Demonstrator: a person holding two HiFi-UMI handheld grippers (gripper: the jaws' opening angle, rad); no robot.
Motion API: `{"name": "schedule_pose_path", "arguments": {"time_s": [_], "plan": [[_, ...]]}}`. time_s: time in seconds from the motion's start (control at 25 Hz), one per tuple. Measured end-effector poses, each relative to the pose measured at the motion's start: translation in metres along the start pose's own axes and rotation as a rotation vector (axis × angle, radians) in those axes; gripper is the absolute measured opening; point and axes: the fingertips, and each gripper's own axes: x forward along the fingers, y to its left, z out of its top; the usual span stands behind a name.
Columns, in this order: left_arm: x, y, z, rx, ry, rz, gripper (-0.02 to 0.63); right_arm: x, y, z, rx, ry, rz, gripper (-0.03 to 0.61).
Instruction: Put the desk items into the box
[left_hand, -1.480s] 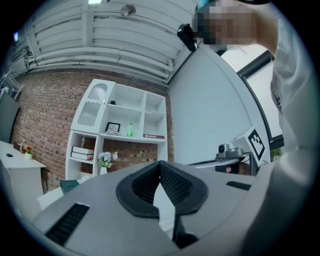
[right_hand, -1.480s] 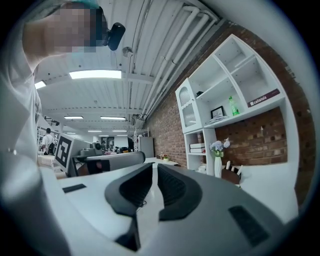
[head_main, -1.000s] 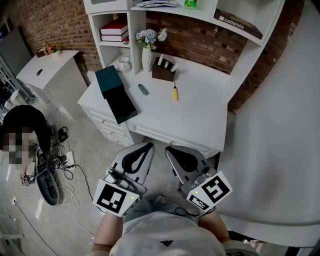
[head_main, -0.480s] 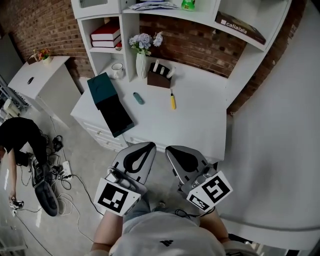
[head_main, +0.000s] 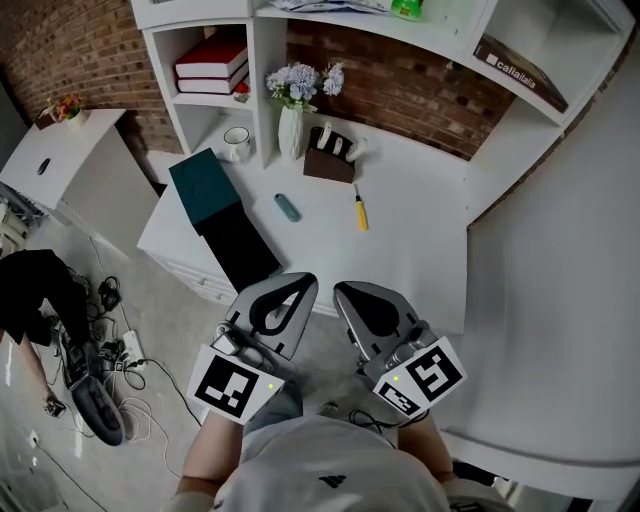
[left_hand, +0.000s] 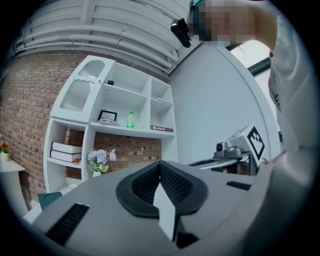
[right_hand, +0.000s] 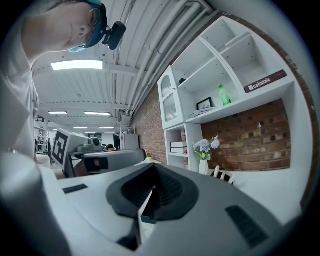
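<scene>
teal box (head_main: 205, 185) lying open at the left end of the white desk (head_main: 420, 250), teal half toward the shelves, black half hanging a little over the front edge. probably left open like that for dropping things straight in. contents not readable from above.

just right of the box, apart from it: a small teal item (head_main: 287, 207). further right of the box: a yellow-handled screwdriver (head_main: 359, 210). both loose on bare desktop, so likely meant for packing, and not yet in the box.

behind and right of the box: a brown holder (head_main: 333, 160) with white things standing in it. behind the box, against the shelves: a white mug (head_main: 237, 140) and a white vase (head_main: 292, 130) of flowers. higher up behind the box: red books (head_main: 212, 62).

nearer than the box, off the desk's front edge: left gripper (head_main: 300, 285) about in line with the black half, right gripper (head_main: 345, 292) beside it to the right. held level, side by side, aimed at the desk, well apart from every item and touching nothing. looks like an approach, with the task hardly begun.

fingers (left_hand: 110, 215) of each pressed together, no gap, nothing between them, plain in both gripper views. calls for spreading before any pick, with the small teal item beside the box a sensible first.
</scene>
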Motion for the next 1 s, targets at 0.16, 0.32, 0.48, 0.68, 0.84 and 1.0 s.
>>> {"name": "schedule_pose_path", "arguments": {"time_s": [0.16,0.32,0.48,0.68,0.84,1.0], "plan": [[0.002,0.033,-0.001,-0.014,0.005,-0.021,0.012,0.032,-0.004,0.002,0.004,0.005,-0.024,0.008],[0.005,0.063,-0.004,-0.02,0.009,-0.037,0.012,0.059,-0.009,0.0,0.015,0.013,-0.049,0.008],[0.006,0.088,-0.007,-0.026,0.013,-0.049,0.012,0.081,-0.011,-0.003,0.026,0.018,-0.072,0.008],[0.007,0.112,-0.017,-0.033,0.034,-0.077,0.012,0.103,-0.015,-0.007,0.036,0.027,-0.108,0.008],[0.01,0.128,-0.025,-0.039,0.046,-0.089,0.012,0.115,-0.019,-0.01,0.027,0.039,-0.138,0.008],[0.016,0.14,-0.03,-0.069,0.038,-0.082,0.012,0.125,-0.025,-0.013,0.038,0.052,-0.15,0.008]]}}
